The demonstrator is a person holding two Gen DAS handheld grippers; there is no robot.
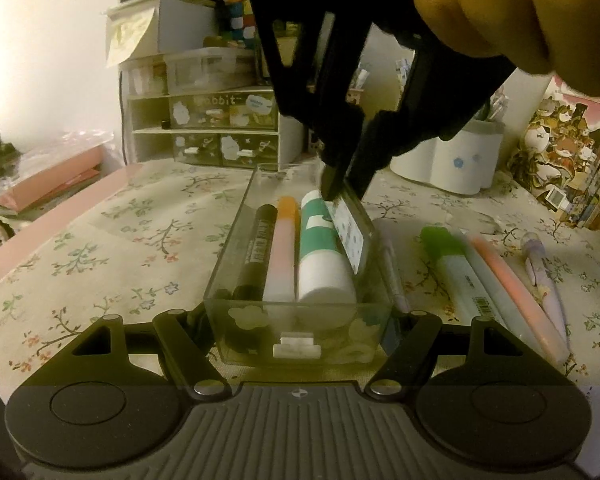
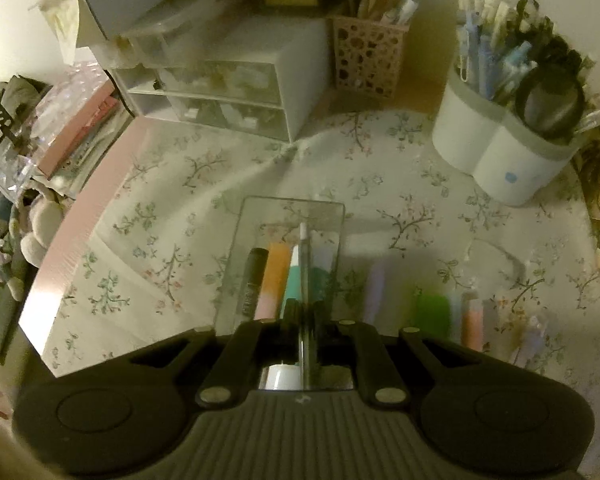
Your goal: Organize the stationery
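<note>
My left gripper (image 1: 300, 320) is shut on the near end of a clear plastic box (image 1: 260, 320), one finger on each side wall. Inside lie a black marker (image 1: 256, 248), an orange-pink highlighter (image 1: 282, 252) and a green-and-white glue stick (image 1: 320, 256). From above, my right gripper (image 1: 346, 194) is shut on a thin flat white item with blue dots (image 1: 350, 236) that leans along the box's right wall. In the right wrist view that item (image 2: 305, 264) shows edge-on between the closed fingers of the right gripper (image 2: 306, 316), over the box (image 2: 240, 240).
Right of the box lie a lilac pen (image 1: 392, 264), a green-capped highlighter (image 1: 452, 264), a pink highlighter (image 1: 516, 292) and another lilac pen (image 1: 540, 268). A white pen holder (image 1: 448, 160), a drawer unit (image 1: 208, 128) and books (image 1: 560, 152) stand behind. A hand (image 1: 520, 8) holds the right gripper.
</note>
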